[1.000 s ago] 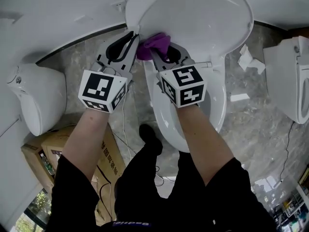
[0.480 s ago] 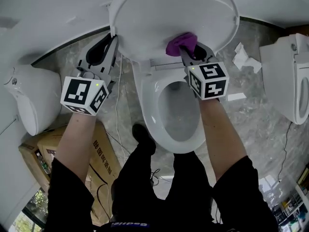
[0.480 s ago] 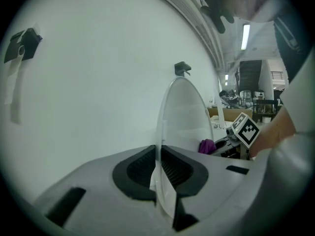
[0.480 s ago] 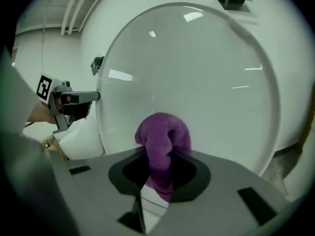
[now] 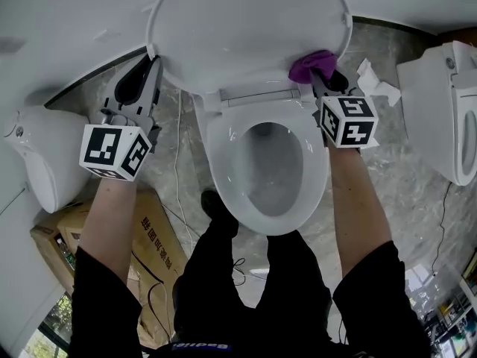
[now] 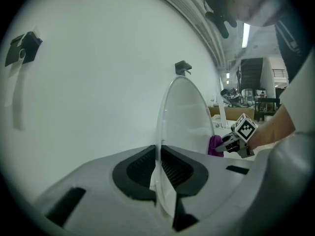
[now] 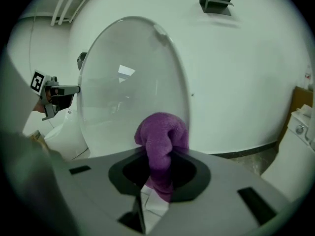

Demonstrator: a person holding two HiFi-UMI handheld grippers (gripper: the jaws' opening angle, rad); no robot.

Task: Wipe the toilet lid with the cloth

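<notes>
The white toilet lid (image 5: 246, 28) stands raised over the open bowl. My left gripper (image 5: 145, 69) is shut on the lid's left rim; in the left gripper view the thin lid edge (image 6: 162, 132) runs straight between the jaws of the left gripper (image 6: 158, 168). My right gripper (image 5: 322, 77) is shut on a purple cloth (image 5: 311, 64), which is pressed to the lid's lower right edge. In the right gripper view the cloth (image 7: 162, 136) bulges out of the right gripper (image 7: 160, 181) against the lid (image 7: 128, 82).
The toilet seat (image 5: 223, 155) lies below the lid, between my arms. A second toilet (image 5: 45, 155) stands at the left and a third (image 5: 447, 103) at the right. Cardboard boxes (image 5: 153, 237) sit at lower left. Crumpled paper (image 5: 373, 84) lies on the marble floor.
The right gripper has carried the cloth rightward across the lid, from its left side to its lower right edge. The left gripper has shifted left with the lid's rim.
</notes>
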